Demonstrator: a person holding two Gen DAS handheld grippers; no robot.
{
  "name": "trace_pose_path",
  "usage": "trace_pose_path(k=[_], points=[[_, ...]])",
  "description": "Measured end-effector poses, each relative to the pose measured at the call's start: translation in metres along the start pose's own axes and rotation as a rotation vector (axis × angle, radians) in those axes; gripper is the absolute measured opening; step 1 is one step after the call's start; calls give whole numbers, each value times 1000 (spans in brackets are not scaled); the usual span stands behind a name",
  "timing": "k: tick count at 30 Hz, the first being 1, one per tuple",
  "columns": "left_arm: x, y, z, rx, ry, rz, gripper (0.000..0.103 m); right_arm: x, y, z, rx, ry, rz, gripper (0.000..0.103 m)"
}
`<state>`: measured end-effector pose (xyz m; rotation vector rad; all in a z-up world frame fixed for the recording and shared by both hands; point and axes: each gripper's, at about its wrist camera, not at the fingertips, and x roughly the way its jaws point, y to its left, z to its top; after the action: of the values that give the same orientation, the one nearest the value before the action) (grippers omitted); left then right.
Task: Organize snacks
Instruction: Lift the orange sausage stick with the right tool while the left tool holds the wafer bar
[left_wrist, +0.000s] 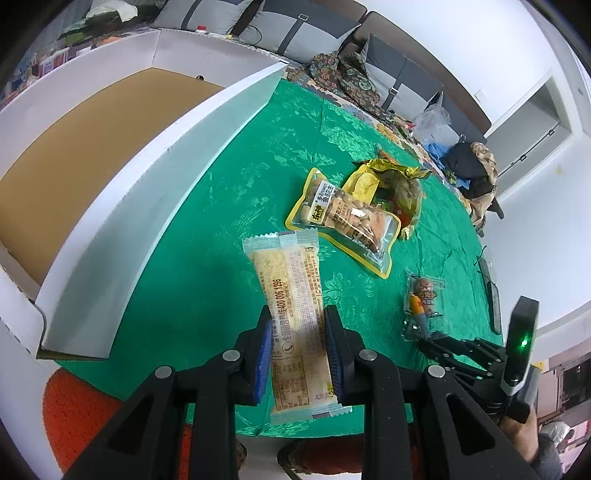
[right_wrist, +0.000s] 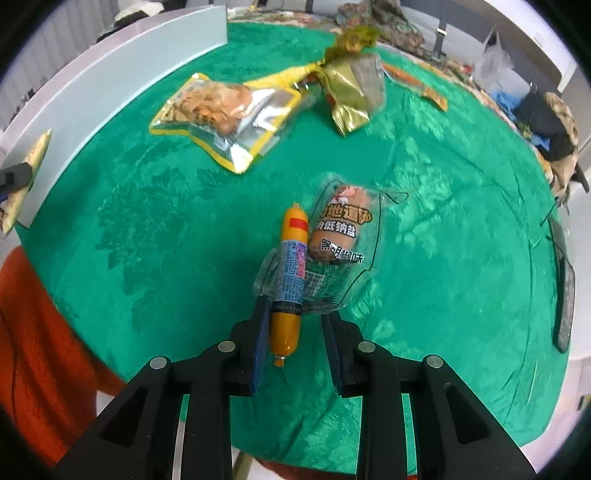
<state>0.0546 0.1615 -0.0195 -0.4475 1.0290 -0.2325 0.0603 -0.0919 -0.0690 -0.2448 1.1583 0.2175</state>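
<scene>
My left gripper (left_wrist: 297, 314) is shut on a long pale cracker bar packet (left_wrist: 291, 295) and holds it over the green tablecloth (left_wrist: 207, 266). My right gripper (right_wrist: 297, 306) is open; an orange sausage stick (right_wrist: 290, 280) lies between its fingers, with a clear-wrapped sausage pack (right_wrist: 336, 243) touching it on the right. A yellow-edged peanut bag (left_wrist: 343, 218) and a gold-wrapped snack (left_wrist: 399, 188) lie further out; both also show in the right wrist view, the bag (right_wrist: 225, 110) and the gold snack (right_wrist: 354, 92). The right gripper shows in the left wrist view (left_wrist: 436, 338).
An open white cardboard box (left_wrist: 122, 206) with a brown floor stands at the left, its flap resting on the cloth. A dark remote-like object (right_wrist: 565, 291) lies at the table's right edge. Sofa cushions (left_wrist: 295, 29), bags and clothes sit behind the table.
</scene>
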Motion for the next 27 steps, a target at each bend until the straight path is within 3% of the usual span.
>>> trace_pose_path(k=[2, 4, 6, 9, 11, 13, 17, 19, 23, 26, 27], points=[[0, -1, 0, 0, 1, -1, 26, 8, 2, 3, 2, 9, 15, 28], [-1, -1, 0, 3, 1, -2, 26, 14, 6, 8, 14, 17, 25, 17], [-1, 0, -1, 4, 1, -2, 26, 15, -4, 10, 73, 6, 73, 17], [-2, 1, -1, -6, 3, -7, 26, 9, -33, 13, 266, -19, 290, 17], [-2, 1, 0, -15, 3, -15, 26, 10, -57, 8, 444, -19, 514, 17], [-3, 2, 1, -22, 3, -28, 26, 12, -76, 0, 589, -25, 666, 17], [-7, 1, 3, -24, 0, -46, 26, 16, -102, -13, 765, -68, 880, 17], [-8, 1, 3, -24, -3, -44, 26, 14, -107, -14, 761, -76, 852, 18], [-7, 3, 3, -28, -2, -41, 26, 10, -101, -9, 641, -30, 661, 19], [-7, 2, 2, -26, 1, -41, 26, 4, -79, -3, 393, -20, 390, 25], [-7, 2, 2, -23, 0, -40, 26, 7, -78, -2, 342, -19, 338, 27]])
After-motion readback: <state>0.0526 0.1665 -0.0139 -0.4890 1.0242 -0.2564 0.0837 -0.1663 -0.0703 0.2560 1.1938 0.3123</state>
